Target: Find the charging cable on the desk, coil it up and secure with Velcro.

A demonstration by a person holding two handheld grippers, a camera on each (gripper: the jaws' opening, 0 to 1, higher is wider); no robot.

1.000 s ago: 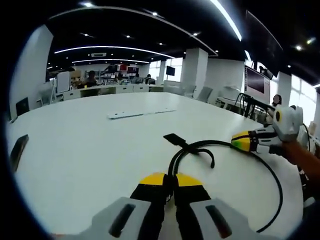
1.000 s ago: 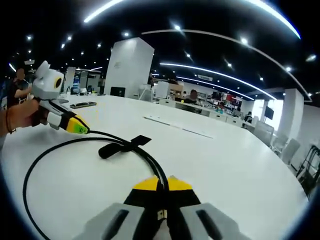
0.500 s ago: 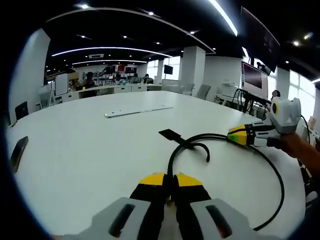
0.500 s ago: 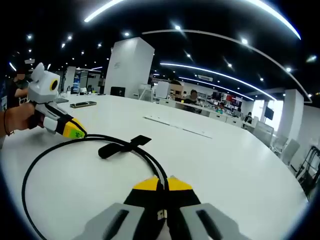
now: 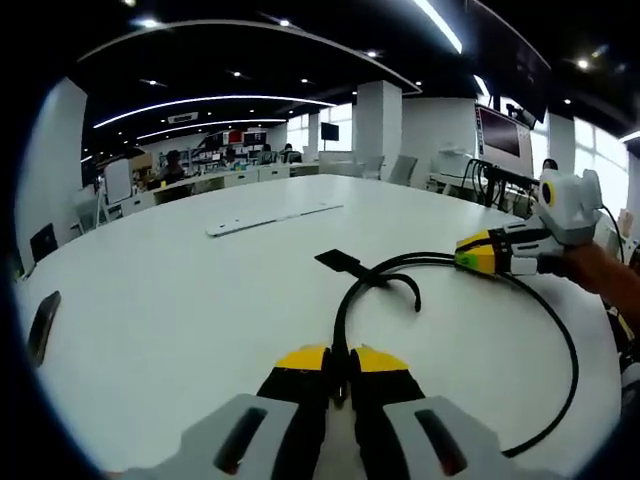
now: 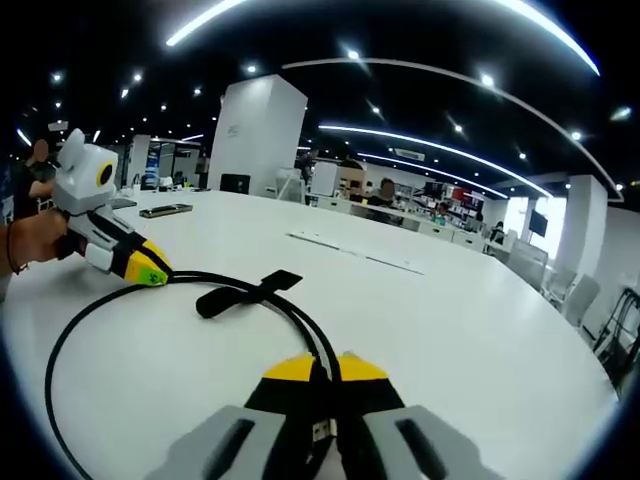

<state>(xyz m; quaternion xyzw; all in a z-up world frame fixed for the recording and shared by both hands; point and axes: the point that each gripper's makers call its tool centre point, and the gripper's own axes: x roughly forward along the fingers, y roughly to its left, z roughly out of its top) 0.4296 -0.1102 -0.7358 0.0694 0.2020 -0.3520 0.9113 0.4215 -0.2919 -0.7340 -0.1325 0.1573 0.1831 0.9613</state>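
Both yellow-tipped tongs, left (image 5: 340, 357) and right (image 6: 318, 367), are pinched on the thin black charging cable (image 5: 560, 385) looping across the white counter (image 5: 180, 300) ahead, so it's mid-coiling, and I'd guess tightening the loop toward the Velcro tab (image 5: 340, 262) comes next.

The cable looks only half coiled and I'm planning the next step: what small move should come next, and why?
Probably bring the right gripper toward the left gripper, folding the cable into a tighter loop. Both are shut on the cable, which lies in one wide loop on the table, with the Velcro strap loose.
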